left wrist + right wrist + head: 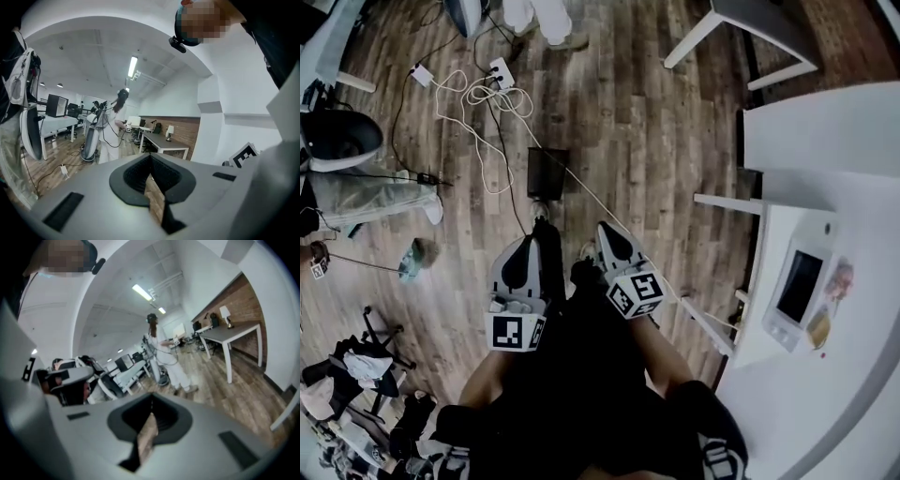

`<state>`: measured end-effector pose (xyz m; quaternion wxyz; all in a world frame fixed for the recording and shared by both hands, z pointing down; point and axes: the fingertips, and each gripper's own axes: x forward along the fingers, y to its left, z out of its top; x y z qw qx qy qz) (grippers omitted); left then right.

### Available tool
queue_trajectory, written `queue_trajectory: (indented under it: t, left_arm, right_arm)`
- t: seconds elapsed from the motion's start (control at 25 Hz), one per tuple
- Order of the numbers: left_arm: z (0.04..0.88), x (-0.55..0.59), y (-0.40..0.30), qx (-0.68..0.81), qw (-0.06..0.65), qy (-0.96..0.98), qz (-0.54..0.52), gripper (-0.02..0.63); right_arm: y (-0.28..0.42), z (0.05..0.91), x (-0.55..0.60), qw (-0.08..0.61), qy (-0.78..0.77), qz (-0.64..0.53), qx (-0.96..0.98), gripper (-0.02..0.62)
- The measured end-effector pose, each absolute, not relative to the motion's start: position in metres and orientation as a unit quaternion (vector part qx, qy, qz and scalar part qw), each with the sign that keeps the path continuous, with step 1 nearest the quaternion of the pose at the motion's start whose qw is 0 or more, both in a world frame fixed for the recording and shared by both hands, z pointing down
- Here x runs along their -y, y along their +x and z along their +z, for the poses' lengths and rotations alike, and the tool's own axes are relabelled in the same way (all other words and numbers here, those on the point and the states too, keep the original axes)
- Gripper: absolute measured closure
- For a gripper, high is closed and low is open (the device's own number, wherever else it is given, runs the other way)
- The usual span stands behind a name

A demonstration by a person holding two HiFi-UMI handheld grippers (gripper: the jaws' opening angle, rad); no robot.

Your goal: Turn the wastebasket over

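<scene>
No legible words, numbers or brands, only black-and-white square code patterns, one on the marker cube point(517, 332) of the left gripper point(546, 227), one on the marker cube point(636, 292) of the right gripper point(602, 230)

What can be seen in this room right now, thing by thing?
floor: one, brown wood planks, under everything
cables: a tangle, white, on the floor, upper left
dark box: one, black, on the floor ahead of the grippers; possibly the wastebasket, cannot tell
tables: at least two, white, right side
screen device: one, white with a dark screen, on the right-hand desk
plastic bags: pale, left edge
other person: one, dressed in white, standing across the room
left gripper: one, grey, jaws together, empty
right gripper: one, grey, jaws together, empty
</scene>
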<state>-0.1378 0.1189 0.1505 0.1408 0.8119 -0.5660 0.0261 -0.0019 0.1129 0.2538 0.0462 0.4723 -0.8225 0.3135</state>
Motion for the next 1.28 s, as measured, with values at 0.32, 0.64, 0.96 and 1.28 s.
queue_trajectory:
  t: [0.32,0.64,0.96,1.28]
  left_arm:
    - [0.186,-0.023,-0.189,0.559,0.16,0.813,0.033,0.571]
    - [0.239,0.035,-0.239,0.562,0.185,0.805,0.043,0.572]
    - [0.308,0.055,-0.268,0.565,0.218,0.794,0.055,0.572]
    - [0.368,0.066,-0.273,0.559,0.235,0.793,0.056,0.571]
  right_arm:
    - [-0.056,0.323,-0.028,0.075,0.485,0.346,0.799,0.563]
    - [-0.097,0.42,0.034,0.119,0.485,0.374,0.781,0.561]
    - [-0.122,0.541,0.07,0.179,0.476,0.39,0.768,0.56]
    - [-0.123,0.675,0.09,0.243,0.467,0.402,0.75,0.558]
